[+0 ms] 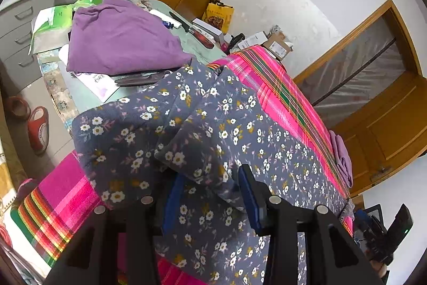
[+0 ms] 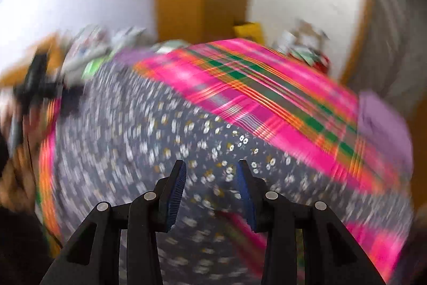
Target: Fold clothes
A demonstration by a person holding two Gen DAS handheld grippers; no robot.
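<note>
The floral garment [image 1: 240, 130] is spread over a pink plaid cloth [image 1: 280, 87] on the counter, with one part already turned over onto the body of the garment, so a first fold is judged done and further folds are left. A fold of the floral fabric is seen between the blue pads of the left hand-held gripper [image 1: 210, 194], but whether it is pinched cannot be told. The right hand-held gripper [image 2: 210, 178] is held above the garment with its jaws apart and nothing between them; that view is heavily blurred. A folded purple garment [image 1: 120, 39] is laid further back on the counter, and another purple piece [image 1: 343, 159] is set at the cloth's far edge, which suggests earlier items are finished. Scissors [image 1: 141, 79], a knife [image 1: 192, 30] and boxes are scattered behind. A grey drawer unit [image 1: 18, 28], wooden doors and red shoes [image 1: 37, 130] on the floor are visible.
</note>
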